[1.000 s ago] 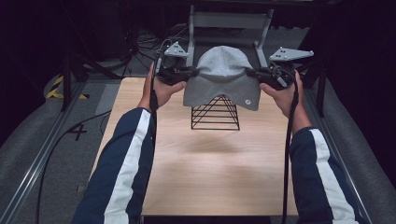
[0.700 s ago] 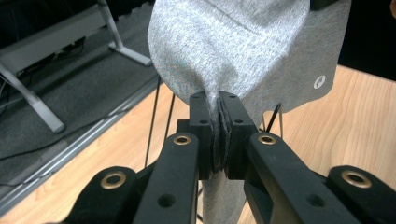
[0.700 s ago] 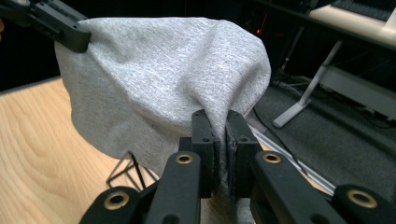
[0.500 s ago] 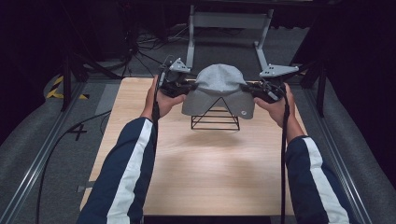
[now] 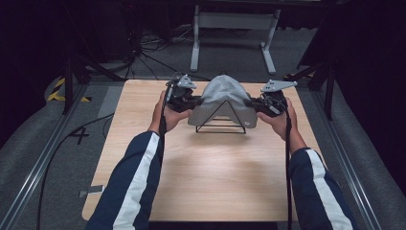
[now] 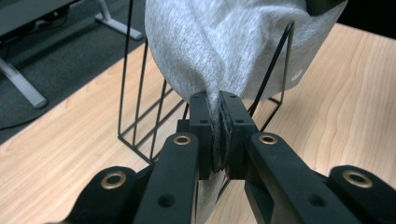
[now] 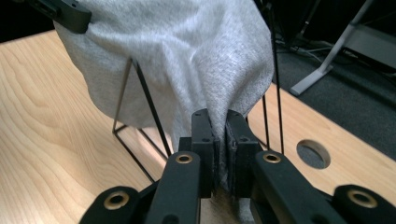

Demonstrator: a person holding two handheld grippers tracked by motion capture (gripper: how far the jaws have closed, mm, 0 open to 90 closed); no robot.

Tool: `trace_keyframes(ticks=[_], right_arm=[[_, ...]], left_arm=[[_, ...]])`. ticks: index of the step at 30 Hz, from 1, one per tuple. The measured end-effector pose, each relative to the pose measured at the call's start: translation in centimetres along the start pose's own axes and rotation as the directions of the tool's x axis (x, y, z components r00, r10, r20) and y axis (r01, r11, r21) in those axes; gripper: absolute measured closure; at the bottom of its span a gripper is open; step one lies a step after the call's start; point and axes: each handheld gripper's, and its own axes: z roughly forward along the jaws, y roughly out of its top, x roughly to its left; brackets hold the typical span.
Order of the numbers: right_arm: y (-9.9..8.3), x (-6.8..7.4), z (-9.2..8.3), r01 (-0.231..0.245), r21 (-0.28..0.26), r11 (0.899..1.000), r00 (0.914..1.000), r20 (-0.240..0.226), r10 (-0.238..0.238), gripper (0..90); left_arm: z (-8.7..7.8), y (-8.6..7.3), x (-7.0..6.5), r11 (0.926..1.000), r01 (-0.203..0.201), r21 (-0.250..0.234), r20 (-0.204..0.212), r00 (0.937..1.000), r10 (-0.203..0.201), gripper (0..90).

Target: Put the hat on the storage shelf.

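A metal stand [image 5: 229, 36] sits on grey floor [image 5: 57, 139] behind.

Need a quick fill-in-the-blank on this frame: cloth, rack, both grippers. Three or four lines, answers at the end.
1. The grey cloth is draped over a black ____ rack.
2. The left gripper is ____ on one edge of the cloth.
3. The right gripper grips the ____ edge of the same cloth.
4. The rack stands on a ____ table.

Missing words: wire; shut; opposite; wooden

Navy sleeves [image 5: 139, 177] with white stripes; black fingers [image 6: 201, 126] with brass rivets.
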Motion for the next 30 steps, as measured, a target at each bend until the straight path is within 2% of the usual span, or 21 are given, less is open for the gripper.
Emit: trace_keyframes(ticks=[9, 13, 20, 30], right_arm=[[-2.2, 0.2, 2.0, -0.026, 0.056, 0.998, 0.9996, -0.003, 0.026, 84.3], [-2.8, 0.1, 2.6, -0.038, 0.068, 0.997, 0.9992, -0.006, 0.039, 84.3], [-3.9, 0.1, 3.6, -0.055, 0.103, 0.993, 0.9984, -0.007, 0.056, 84.2], [-5.3, 0.2, 4.8, -0.086, 0.138, 0.987, 0.9962, -0.006, 0.087, 84.0]], left_arm=[[2.0, -1.6, -0.2, 0.9984, -0.003, 0.057, -0.014, 0.9999, 0.004, 84.9], [2.7, -2.4, -0.1, 0.9972, 0.010, 0.074, -0.007, 0.9999, -0.010, 85.0], [3.8, -3.6, -0.1, 0.9945, 0.011, 0.104, 0.001, 0.9999, -0.011, 85.2], [5.1, -5.1, 0.0, 0.9918, 0.043, 0.120, 0.006, 0.9990, -0.044, 85.5]])
